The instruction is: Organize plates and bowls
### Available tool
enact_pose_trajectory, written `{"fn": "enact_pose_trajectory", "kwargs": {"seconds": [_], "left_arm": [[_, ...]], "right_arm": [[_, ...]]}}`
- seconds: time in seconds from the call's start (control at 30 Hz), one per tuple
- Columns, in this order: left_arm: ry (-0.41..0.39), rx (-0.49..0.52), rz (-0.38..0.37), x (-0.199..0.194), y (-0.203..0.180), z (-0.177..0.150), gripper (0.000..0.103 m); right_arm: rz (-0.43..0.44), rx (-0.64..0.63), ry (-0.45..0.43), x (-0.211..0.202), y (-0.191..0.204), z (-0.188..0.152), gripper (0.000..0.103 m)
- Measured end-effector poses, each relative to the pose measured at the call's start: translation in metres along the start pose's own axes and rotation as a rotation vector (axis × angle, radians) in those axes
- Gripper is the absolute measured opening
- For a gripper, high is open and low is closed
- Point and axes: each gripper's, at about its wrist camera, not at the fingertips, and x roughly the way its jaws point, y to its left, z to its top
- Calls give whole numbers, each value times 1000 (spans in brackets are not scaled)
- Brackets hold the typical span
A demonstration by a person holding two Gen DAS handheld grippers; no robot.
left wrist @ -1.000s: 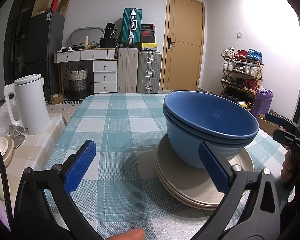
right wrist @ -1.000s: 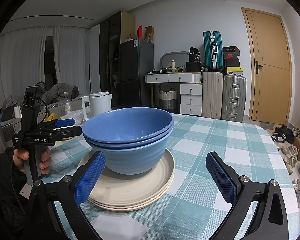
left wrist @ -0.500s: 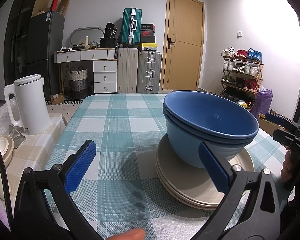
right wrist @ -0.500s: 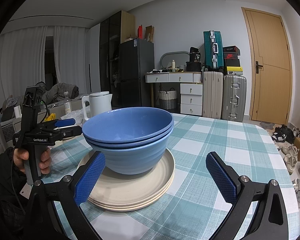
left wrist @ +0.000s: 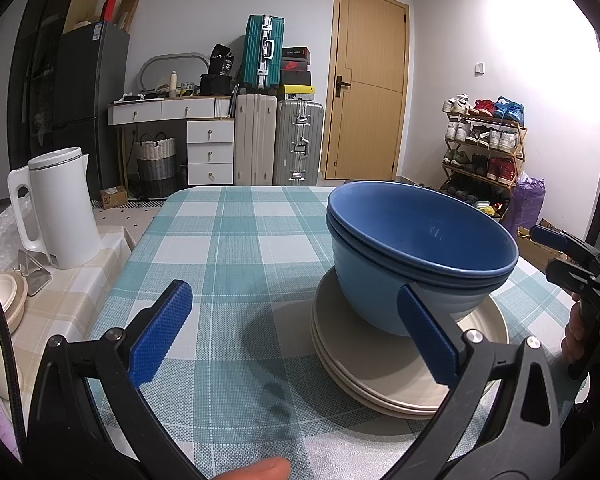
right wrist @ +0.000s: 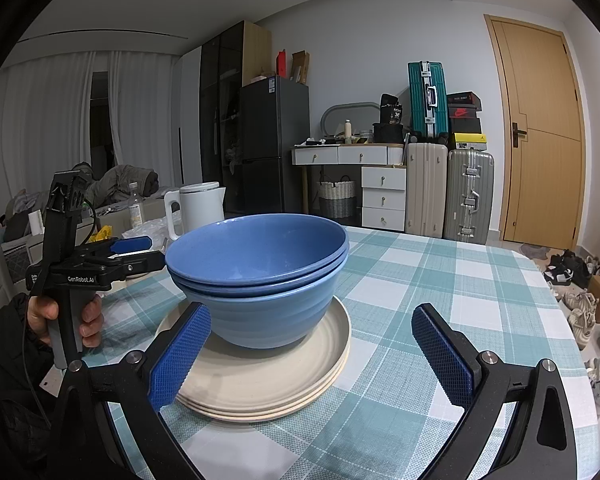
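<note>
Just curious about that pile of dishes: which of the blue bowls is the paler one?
The bottom bowl, the one sitting directly on the cream plates. It is a lighter, greyer blue with faint ridges; the bowls nested inside it are a deeper blue.

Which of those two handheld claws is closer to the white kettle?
The left. The white kettle stands ahead and to the left of the left gripper; the right gripper sits across the blue bowls from it.
</note>
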Motion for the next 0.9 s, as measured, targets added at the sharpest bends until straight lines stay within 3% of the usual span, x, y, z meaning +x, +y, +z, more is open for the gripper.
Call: {"fn": "enact_pose_trajectory", "kwargs": {"seconds": [0.9], "left_arm": [[-1,1,-7,-2,-1,0,102]], "right_arm": [[1,-1,1,0,1,0,102]]}}
